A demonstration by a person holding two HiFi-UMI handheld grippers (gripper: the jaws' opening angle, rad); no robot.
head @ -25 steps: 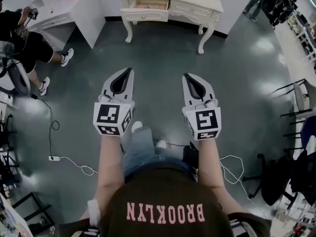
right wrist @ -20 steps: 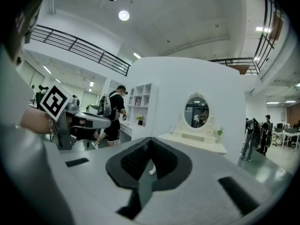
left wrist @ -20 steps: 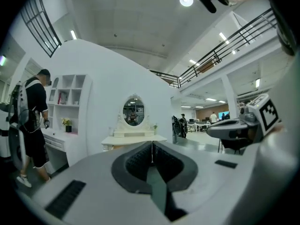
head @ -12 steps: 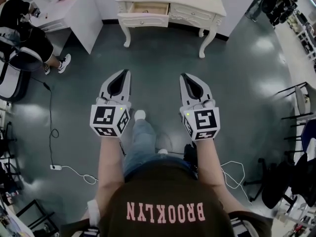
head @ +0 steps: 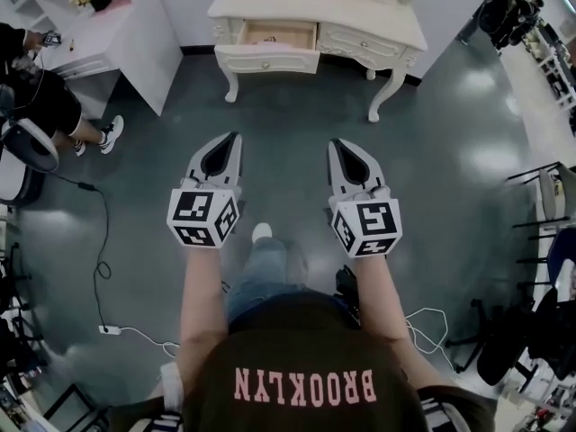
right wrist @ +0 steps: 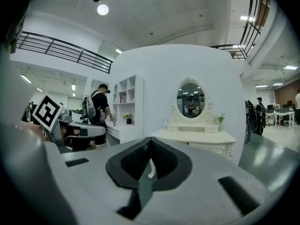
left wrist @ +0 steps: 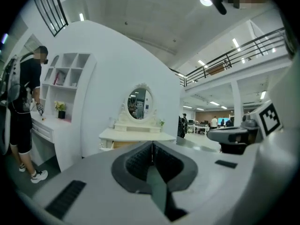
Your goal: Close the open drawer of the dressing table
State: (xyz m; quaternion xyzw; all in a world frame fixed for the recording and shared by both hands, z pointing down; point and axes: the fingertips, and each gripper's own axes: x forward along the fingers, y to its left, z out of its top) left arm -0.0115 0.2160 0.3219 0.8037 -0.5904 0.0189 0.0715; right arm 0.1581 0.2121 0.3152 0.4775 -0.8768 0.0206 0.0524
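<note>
A white dressing table (head: 360, 12) stands across the grey floor, at the top of the head view. Its left drawer (head: 267, 58) is pulled out, showing a wooden inside. My left gripper (head: 236, 139) and right gripper (head: 334, 142) are held side by side at mid-frame, pointing toward the table and well short of it. Both are shut with nothing between the jaws. In the left gripper view, the left gripper (left wrist: 151, 145) points at the table (left wrist: 136, 135) with its oval mirror (left wrist: 139, 103). In the right gripper view, the same table (right wrist: 199, 136) lies ahead of the right gripper (right wrist: 150, 140).
A white shelving desk (head: 135, 34) stands left of the dressing table, with a person (head: 45, 97) beside it. A cable and power strip (head: 106, 329) lie on the floor at the left. Dark chairs and racks (head: 540, 196) line the right side.
Both grippers have been carried forward toward the dressing table, which now sits lower and larger in the head view. Their jaws have stayed shut.
</note>
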